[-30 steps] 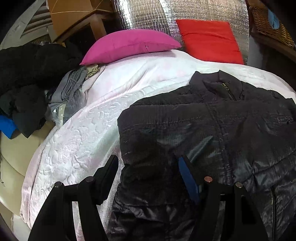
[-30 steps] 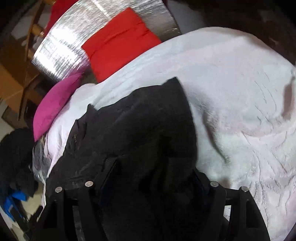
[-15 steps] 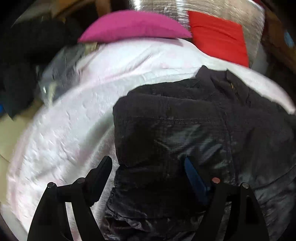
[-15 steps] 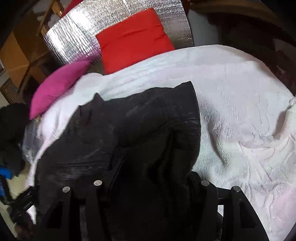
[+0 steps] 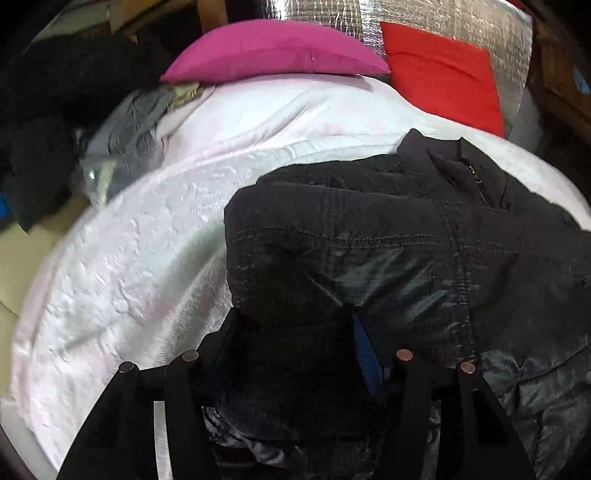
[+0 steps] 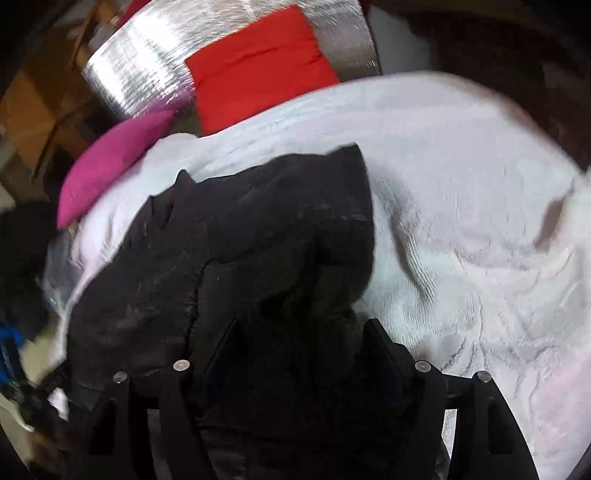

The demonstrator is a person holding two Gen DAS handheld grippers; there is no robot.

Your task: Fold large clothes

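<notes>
A black padded jacket (image 5: 388, 251) lies on a white quilted bedspread (image 5: 147, 240), collar and zip toward the pillows. My left gripper (image 5: 295, 332) straddles a raised fold at the jacket's left side, fabric bunched between its fingers. In the right wrist view the same jacket (image 6: 240, 240) lies on the bedspread (image 6: 461, 221), and my right gripper (image 6: 299, 332) has a dark fold of its right side filling the gap between its fingers. Both sets of fingers stand fairly wide apart around thick fabric.
A pink pillow (image 5: 273, 51) and a red pillow (image 5: 443, 77) lean on a silver foil headboard (image 5: 406, 18). A heap of dark and grey clothes (image 5: 74, 122) lies at the bed's left edge. Wooden furniture stands behind.
Both grippers have moved in over the jacket, and its sides have risen between the fingers. The left gripper's fingers have drawn closer together around the fold.
</notes>
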